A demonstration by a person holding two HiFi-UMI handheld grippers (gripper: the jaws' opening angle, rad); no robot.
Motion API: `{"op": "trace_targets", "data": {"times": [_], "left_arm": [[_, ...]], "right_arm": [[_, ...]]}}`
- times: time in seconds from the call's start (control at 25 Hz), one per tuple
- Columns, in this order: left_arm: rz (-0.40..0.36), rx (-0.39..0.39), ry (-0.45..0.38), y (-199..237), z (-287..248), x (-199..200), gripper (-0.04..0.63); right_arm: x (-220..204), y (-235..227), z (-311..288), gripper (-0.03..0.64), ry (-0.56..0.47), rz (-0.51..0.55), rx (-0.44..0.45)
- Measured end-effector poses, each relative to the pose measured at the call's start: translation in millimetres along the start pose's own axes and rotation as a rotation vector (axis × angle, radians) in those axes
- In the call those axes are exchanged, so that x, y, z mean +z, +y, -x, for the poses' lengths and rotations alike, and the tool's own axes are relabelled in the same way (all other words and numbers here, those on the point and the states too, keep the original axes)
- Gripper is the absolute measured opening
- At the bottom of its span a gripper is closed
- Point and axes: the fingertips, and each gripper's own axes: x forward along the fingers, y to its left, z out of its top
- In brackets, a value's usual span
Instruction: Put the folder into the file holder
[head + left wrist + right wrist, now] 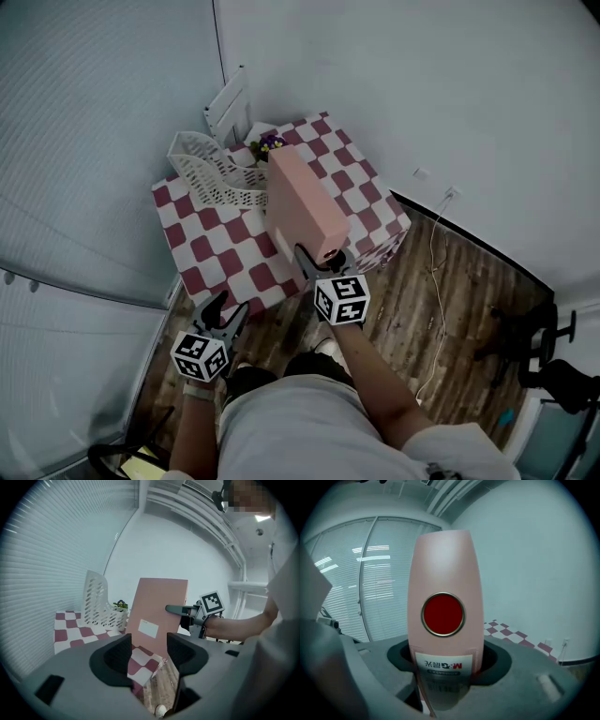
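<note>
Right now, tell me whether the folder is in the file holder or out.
Out. The right gripper holds the pink folder over the checkered table, beside the white file holder.

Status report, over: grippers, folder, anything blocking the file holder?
Right gripper shut on folder, held upright. Left gripper open, empty. File holder looks empty on table; flower pot beside it.

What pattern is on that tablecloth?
The fabric tablecloth has maroon-and-white checks; head view shows it best.
</note>
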Motion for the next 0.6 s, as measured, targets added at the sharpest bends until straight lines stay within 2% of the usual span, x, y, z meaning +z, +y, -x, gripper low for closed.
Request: {"op": "trace_targets", "data": {"times": [0.32, 0.6], "left_arm": [[-0.029, 0.023, -0.006, -52.5, -72.7, 21.0, 0.218], [-0.033, 0.070, -0.026, -73.5, -113.7, 35.5, 0.218]], "right_arm": [[17.2, -79.5, 29.8, 0.279, -0.015, -0.002, 0.071], [28.9, -129.5, 44.3, 0.276, -0.032, 0.012, 0.125]]}}
